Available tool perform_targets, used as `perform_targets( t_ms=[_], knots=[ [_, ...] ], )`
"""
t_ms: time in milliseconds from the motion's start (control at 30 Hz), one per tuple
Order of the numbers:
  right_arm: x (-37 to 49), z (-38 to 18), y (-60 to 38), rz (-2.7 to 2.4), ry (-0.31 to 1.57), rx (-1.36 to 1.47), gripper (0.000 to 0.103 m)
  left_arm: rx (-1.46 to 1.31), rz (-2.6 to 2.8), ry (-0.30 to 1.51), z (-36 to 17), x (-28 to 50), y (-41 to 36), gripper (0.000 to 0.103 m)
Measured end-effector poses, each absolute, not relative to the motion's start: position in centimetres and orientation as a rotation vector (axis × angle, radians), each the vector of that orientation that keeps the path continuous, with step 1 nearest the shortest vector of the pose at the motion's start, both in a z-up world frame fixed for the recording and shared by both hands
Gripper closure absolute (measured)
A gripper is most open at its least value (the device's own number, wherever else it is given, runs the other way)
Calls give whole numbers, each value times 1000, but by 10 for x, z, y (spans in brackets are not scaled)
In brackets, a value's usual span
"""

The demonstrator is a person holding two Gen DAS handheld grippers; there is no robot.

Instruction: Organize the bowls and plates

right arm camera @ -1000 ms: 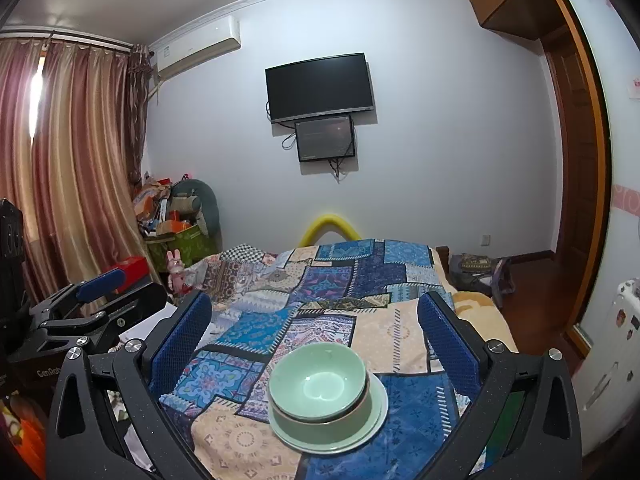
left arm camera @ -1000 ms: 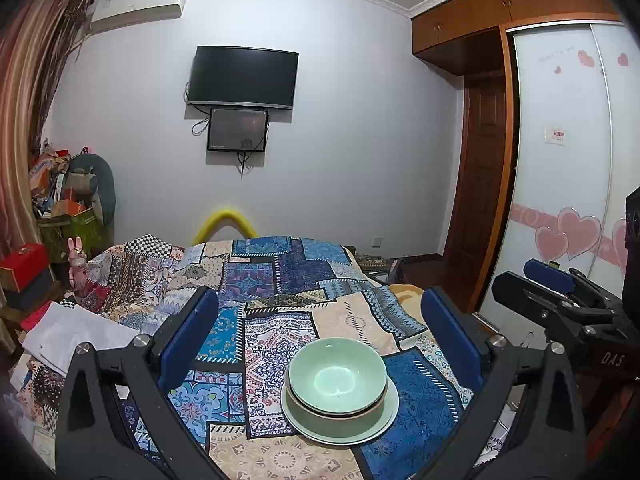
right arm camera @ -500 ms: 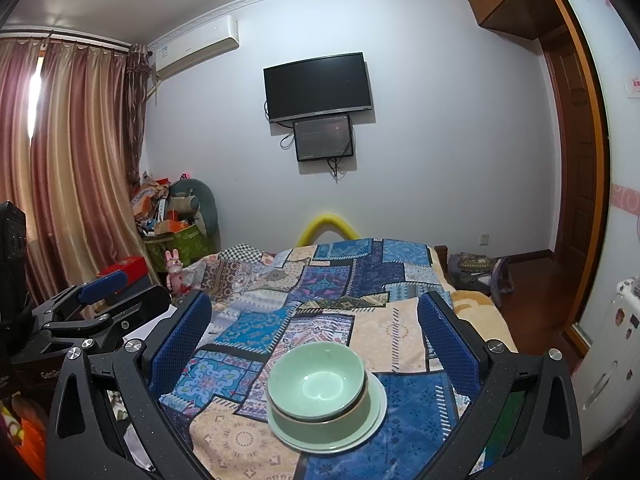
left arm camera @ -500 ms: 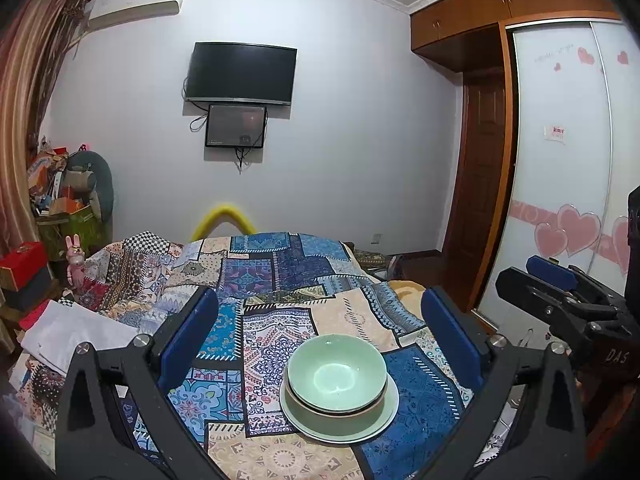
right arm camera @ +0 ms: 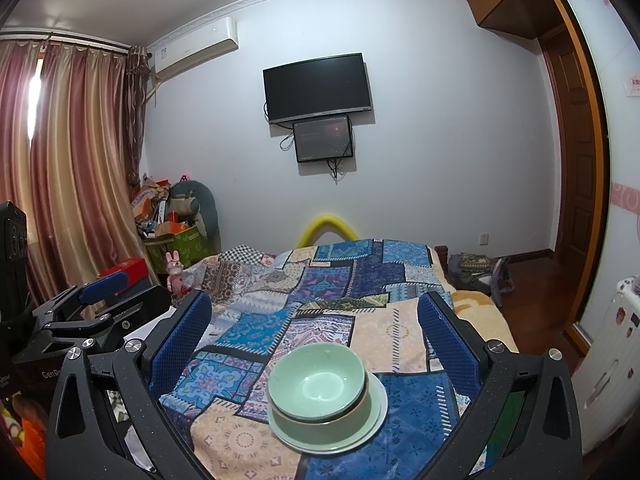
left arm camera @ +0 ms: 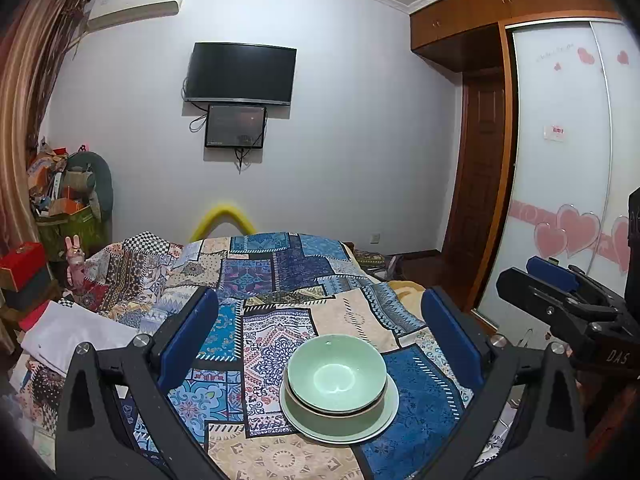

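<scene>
A pale green bowl [left arm camera: 337,372] nests in a second bowl, and both stand on a pale green plate [left arm camera: 384,412] on the patchwork bedspread [left arm camera: 280,272]. The same stack shows in the right wrist view as bowl [right arm camera: 316,380] on plate [right arm camera: 378,404]. My left gripper [left arm camera: 322,332] hangs open above and behind the stack, nothing between its blue pads. My right gripper [right arm camera: 314,332] is likewise open and holds nothing, with the stack low between its fingers. Each gripper shows at the edge of the other's view: right gripper [left arm camera: 560,300], left gripper [right arm camera: 92,304].
The bed fills the middle of the room. A pile of boxes and bags [right arm camera: 172,220] stands at the left by the curtains [right arm camera: 72,168]. A wardrobe with heart stickers [left arm camera: 568,200] and a wooden door [left arm camera: 476,184] are on the right. A folded white cloth [left arm camera: 68,336] lies at the bed's left edge.
Both grippers have barely drifted; the stack sits in the same place, and both grippers stay open.
</scene>
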State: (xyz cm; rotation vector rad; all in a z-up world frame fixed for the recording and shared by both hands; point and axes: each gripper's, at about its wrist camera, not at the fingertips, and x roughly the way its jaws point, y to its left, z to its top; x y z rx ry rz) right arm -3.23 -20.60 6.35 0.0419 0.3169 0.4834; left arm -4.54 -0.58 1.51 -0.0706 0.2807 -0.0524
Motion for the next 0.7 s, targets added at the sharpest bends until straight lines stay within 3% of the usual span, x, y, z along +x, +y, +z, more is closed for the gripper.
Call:
perform_targets(
  t_ms=[700],
  knots=[
    [-32,65,-207,483,318,48,0,-88,-79,286,16,-44,-5,0]
  ],
)
